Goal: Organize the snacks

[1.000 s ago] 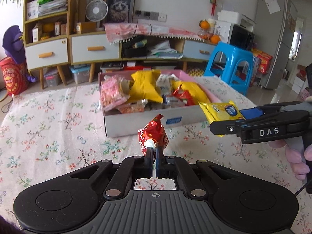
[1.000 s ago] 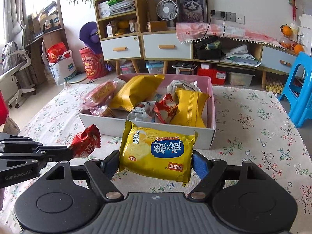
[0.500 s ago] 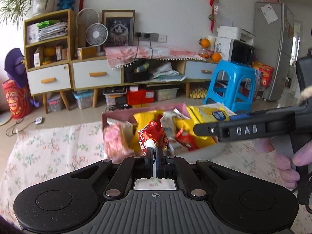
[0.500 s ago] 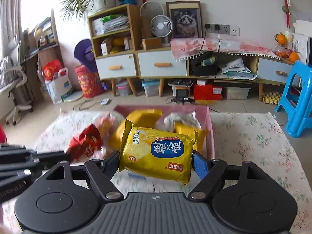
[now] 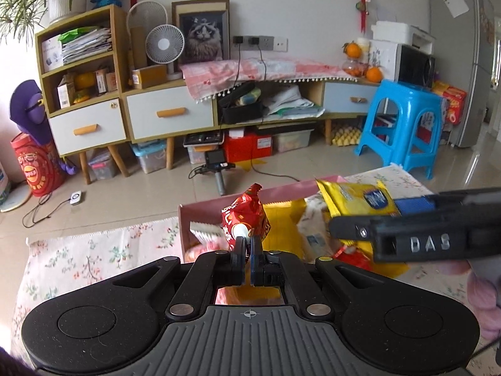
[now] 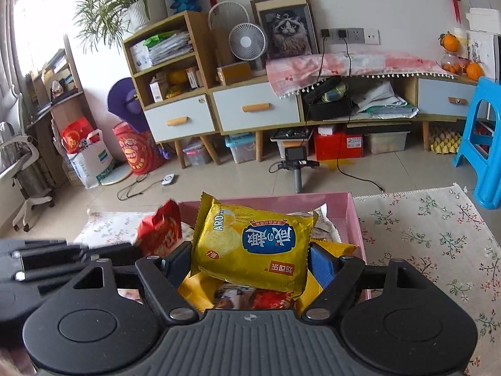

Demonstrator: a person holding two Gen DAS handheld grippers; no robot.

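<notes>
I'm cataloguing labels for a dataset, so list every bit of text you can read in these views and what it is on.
"DAS": raised letters on the side of the right tool.
"ARD": printed sideways on the yellow snack packet held in the right tool; its large Chinese characters appear upside down.
Red snack packet in the left tool: print too crumpled to read.
Red drum on the floor, boxes on the wooden shelf: too small and blurred to read.
</notes>
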